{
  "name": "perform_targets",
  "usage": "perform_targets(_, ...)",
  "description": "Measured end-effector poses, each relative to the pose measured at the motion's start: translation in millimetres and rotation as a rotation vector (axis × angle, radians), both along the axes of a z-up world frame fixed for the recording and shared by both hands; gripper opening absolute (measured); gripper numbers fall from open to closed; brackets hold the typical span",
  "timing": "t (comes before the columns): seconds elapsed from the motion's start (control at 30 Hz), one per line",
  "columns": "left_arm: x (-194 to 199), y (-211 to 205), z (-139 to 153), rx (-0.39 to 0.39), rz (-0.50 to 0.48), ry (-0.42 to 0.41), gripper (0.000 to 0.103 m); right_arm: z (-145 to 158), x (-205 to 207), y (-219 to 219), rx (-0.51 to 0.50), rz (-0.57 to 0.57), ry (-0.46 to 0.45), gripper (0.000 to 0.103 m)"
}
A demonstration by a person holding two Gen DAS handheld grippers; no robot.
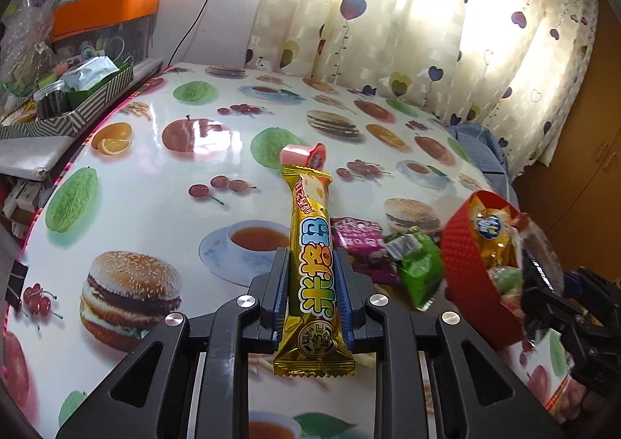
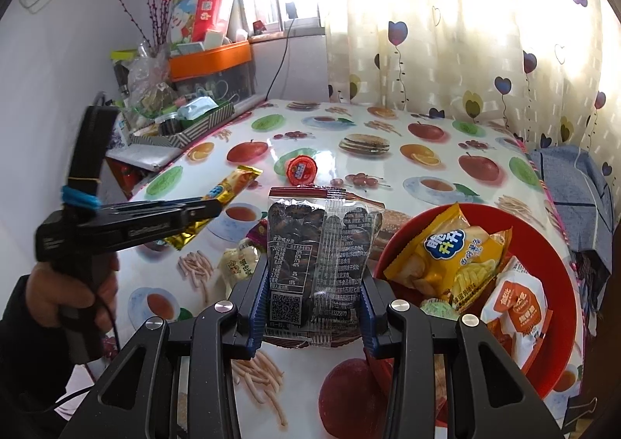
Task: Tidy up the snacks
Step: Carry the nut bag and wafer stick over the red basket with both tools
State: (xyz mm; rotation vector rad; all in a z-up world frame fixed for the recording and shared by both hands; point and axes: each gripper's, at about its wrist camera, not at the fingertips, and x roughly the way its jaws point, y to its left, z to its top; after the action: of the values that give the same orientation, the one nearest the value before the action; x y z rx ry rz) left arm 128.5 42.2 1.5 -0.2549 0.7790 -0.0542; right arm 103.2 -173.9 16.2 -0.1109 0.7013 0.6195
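The left gripper [image 1: 312, 283] clamps a long, shiny gold snack bar [image 1: 312, 264]; the right gripper [image 2: 310, 307] pinches a clear, crinkly packet [image 2: 318, 256] beside the round red bowl [image 2: 555, 268].

Glossy printed oilcloth covers the counter [image 1: 163, 206]. The snack bar [image 1: 312, 264] wears shiny gold foil; the seed packet [image 2: 318, 264] is clear, crinkly plastic. The red bowl [image 1: 465, 268] looks textured, woven-patterned.

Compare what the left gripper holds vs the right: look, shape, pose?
The gold snack bar in the left gripper is long, narrow and opaque foil; the clear packet in the right gripper is wide, flat, showing dark contents. The bar points forward along the fingers; the packet stands upright. Both are sealed, clamped and off the table.
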Motion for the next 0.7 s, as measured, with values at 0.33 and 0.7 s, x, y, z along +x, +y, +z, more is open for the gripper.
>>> perform_targets(0.33,-24,-20,20,-0.004,-0.051,-0.039,0.023,8,-13,-7,0.010,-0.014,-0.017,0.037)
perform_targets(0.7,-34,-41,28,-0.017,-0.108,-0.052,0.023,11,-19,-22,0.021,-0.051,-0.025,0.037)
